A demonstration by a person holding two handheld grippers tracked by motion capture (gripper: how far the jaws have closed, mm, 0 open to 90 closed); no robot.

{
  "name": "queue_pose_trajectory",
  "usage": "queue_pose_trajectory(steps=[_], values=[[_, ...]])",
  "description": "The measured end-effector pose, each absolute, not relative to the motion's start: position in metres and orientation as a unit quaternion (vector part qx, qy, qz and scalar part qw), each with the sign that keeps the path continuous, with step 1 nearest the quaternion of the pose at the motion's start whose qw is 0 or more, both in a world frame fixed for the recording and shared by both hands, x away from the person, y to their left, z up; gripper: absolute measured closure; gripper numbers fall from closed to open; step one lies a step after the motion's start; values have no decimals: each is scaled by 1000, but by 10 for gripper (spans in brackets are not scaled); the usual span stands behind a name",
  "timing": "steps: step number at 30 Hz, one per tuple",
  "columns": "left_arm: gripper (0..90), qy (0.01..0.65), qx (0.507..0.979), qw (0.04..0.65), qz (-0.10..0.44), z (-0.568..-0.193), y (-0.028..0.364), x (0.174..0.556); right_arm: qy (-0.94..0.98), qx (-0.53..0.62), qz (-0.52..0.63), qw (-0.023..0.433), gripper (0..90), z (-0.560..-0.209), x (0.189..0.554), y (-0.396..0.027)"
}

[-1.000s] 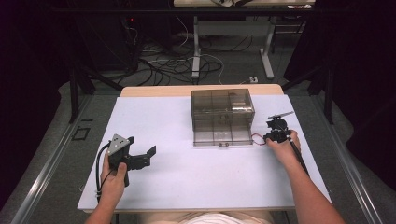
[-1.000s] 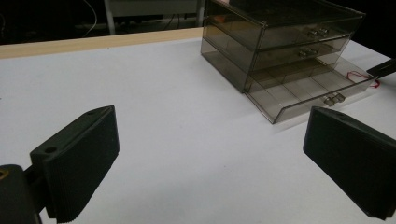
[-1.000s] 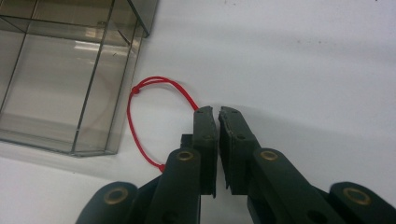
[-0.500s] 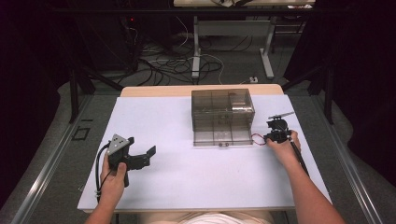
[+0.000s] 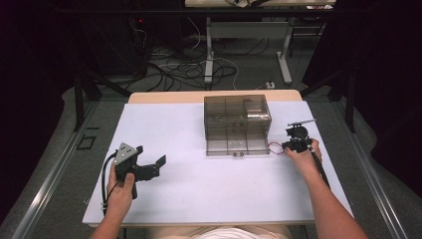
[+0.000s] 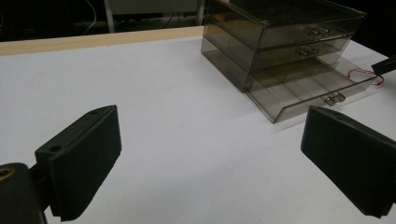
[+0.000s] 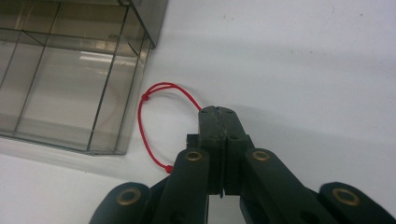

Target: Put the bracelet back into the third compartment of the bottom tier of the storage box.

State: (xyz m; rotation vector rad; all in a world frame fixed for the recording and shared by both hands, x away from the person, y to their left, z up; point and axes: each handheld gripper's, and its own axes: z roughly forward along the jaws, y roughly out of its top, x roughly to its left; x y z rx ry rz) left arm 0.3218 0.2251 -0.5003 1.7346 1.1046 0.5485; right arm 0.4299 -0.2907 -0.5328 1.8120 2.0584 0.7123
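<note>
A smoky clear drawer cabinet point(image 5: 238, 112) stands at the table's middle back, its bottom drawer point(image 5: 238, 145) pulled out. The drawer's open compartments point(image 6: 308, 88) look bare. Just right of that drawer lies a thin red string loop point(image 5: 275, 148). My right gripper point(image 5: 287, 145) is shut on it. In the right gripper view the jaws point(image 7: 218, 114) press together with the red string point(image 7: 144, 121) curving out from their tip beside the drawer's corner point(image 7: 116, 140). My left gripper point(image 5: 149, 155) rests at the front left, open, with nothing between its pads point(image 6: 215, 140).
The white table top point(image 5: 199, 194) has a wooden strip point(image 5: 164, 96) along its far edge. Beyond it are desk legs and cables on a dark floor point(image 5: 199, 64). The right gripper's tip point(image 6: 385, 64) and the string point(image 6: 366, 74) appear past the cabinet point(image 6: 280, 28) in the left gripper view.
</note>
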Motion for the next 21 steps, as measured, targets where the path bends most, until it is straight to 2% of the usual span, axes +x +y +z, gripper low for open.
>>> queue_pose_trajectory(steps=[21], values=[[89, 461, 711, 481, 225, -498, 225, 320, 703, 615, 309, 177, 900, -502, 413, -290]])
